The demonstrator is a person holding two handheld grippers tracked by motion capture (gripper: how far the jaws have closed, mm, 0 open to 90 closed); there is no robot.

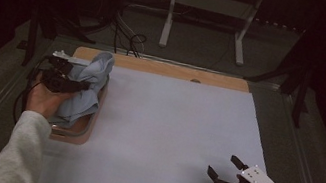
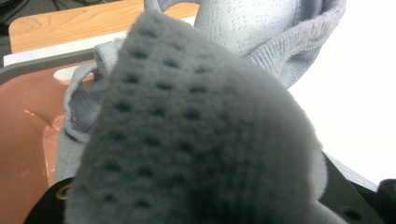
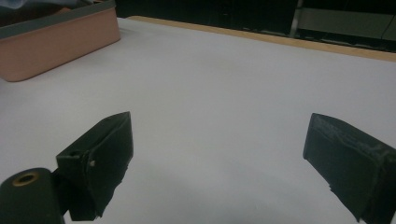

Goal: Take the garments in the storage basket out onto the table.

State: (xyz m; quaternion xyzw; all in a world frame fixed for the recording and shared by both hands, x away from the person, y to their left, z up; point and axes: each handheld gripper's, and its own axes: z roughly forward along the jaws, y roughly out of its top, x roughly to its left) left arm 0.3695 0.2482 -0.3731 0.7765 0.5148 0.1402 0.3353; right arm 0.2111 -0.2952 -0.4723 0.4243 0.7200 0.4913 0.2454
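A light blue-grey knitted cloth (image 1: pixel 90 81) stands bunched up over a pink tray (image 1: pixel 84 131) at the table's left edge. My left gripper (image 1: pixel 71 84) reaches into it from the left and is shut on the cloth. In the left gripper view the cloth (image 2: pixel 196 126) hangs right before the camera and hides both jaws, with the tray (image 2: pixel 23 140) beneath. Low over the white sheet at the near right corner, my right gripper (image 1: pixel 223 165) is open with nothing between its jaws. The right gripper view has the right gripper (image 3: pixel 219 140) wide apart over bare sheet and the tray (image 3: pixel 51 46) far off.
A white sheet (image 1: pixel 170 123) covers the wooden tabletop (image 1: pixel 165 69), whose bare strip runs along the far edge. Beyond the table lie cables (image 1: pixel 132 40) and a white stand's legs (image 1: pixel 203 22) on a dark floor. Metal rails border both sides.
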